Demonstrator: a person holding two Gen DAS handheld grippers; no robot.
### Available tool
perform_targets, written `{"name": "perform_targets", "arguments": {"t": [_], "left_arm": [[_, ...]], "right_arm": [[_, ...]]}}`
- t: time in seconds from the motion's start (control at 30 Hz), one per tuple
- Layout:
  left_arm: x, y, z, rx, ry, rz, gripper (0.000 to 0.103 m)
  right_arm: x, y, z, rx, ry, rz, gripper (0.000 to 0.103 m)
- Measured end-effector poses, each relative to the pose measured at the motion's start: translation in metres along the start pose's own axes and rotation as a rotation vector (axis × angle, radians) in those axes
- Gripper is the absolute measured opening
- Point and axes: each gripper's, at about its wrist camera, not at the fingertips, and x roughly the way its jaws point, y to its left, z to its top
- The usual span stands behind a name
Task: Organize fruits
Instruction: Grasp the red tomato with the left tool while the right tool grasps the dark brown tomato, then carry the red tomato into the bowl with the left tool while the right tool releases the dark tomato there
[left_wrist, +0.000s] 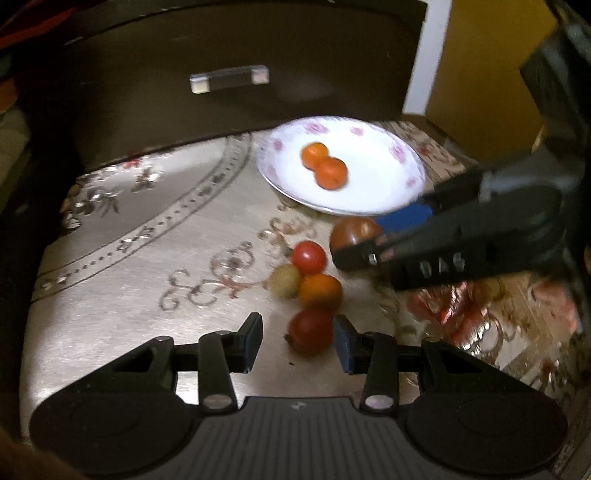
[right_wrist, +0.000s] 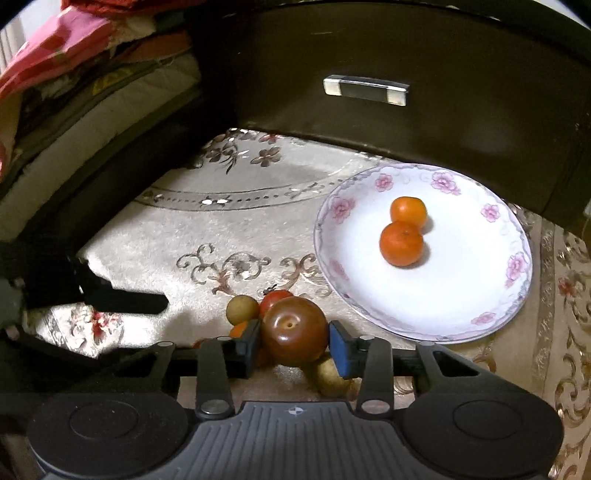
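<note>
While both tools work the same loose pile, findings are as follows.

Surface: patterned cloth (right_wrist: 207, 236) over what reads as a desk; a dark drawer front (right_wrist: 369, 122) stands behind.

Plate: white plate (right_wrist: 436, 314) with pink flowers, holding two oranges (right_wrist: 402, 243) that touch each other. It lies beyond and to the right of the pile in the right wrist view.

Pile: a red tomato (left_wrist: 308, 257), a pale round fruit (left_wrist: 284, 280), an orange fruit (left_wrist: 320, 291) and a red fruit (left_wrist: 311, 331), near the plate but off it.

Right tool (right_wrist: 293, 343): pinching a dark brown-red plum (right_wrist: 294, 330); both pads appear to press its sides. Whether it is off the cloth cannot be told. From the left wrist view this tool comes in from the right, with the plum just short of the plate rim.

Left tool (left_wrist: 298, 341): spread. The red fruit sits between its pads, close against the right pad with a clear gap at the left one. Not gripped.

Key relation: the plate lies ahead and to the right of the plum, near, with open white area in front of the oranges. The right tool is the nearer one to the plate.

Judgement: next step is likely carrying the plum over the near rim; risk is knocking the oranges.
</note>
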Motion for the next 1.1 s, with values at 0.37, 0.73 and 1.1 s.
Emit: {"name": "perform_targets", "arguments": {"t": [0.37,0.73,1.1], "left_arm": [[0.026,-0.014,-0.003,0.052,0.023,0.036,0.041],[0.014,-0.017,-0.005,0.032,0.022,0.028,0.039],[0.003,-0.027,-0.01,0.034,0.002,0.005,0.039]], "right_arm": [[-0.018,-0.01,-0.003,0.039,-0.022,0.001,0.035],[-0.04,-0.012,-0.016,0.046,-0.033,-0.036,0.035],[-0.06,-0.016,-0.047,0.064,0.006,-0.074,0.035]]}}
